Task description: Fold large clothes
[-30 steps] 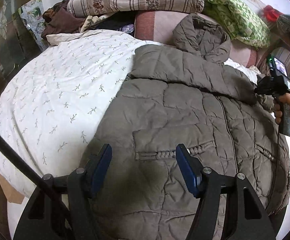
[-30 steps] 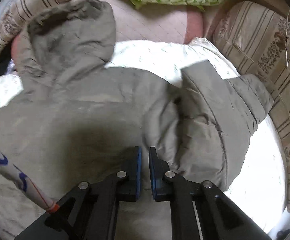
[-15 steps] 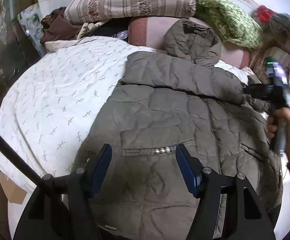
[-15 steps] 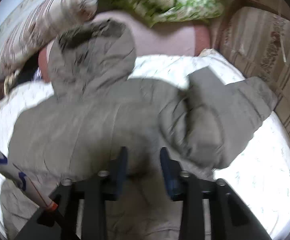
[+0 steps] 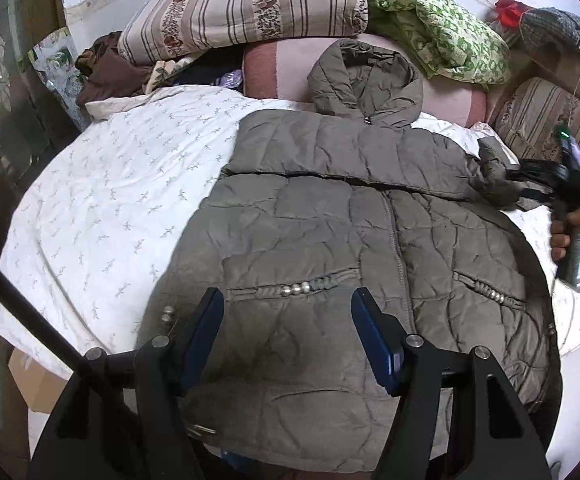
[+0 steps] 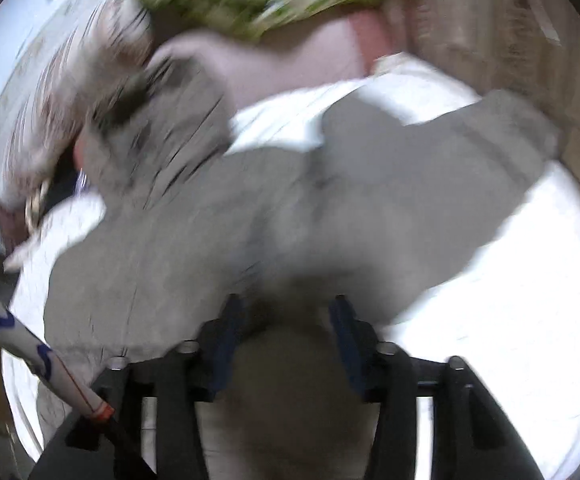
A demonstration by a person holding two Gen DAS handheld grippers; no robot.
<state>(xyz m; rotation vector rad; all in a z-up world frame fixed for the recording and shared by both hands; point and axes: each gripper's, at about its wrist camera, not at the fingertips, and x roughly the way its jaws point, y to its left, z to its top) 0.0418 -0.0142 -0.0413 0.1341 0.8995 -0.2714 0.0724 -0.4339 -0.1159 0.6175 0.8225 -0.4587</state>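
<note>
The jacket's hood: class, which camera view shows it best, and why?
The left wrist view: the hood is sharp and whole, lying against the pink cushion. The right wrist view shows the hood only as a motion-blurred grey shape at upper left.

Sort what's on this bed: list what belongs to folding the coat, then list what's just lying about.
Job:
grey hooded coat
left gripper
right gripper, jaws opening, nothing between them

Lying about:
striped pillow
green patterned cloth
brown garment
white sprigged quilt
</note>
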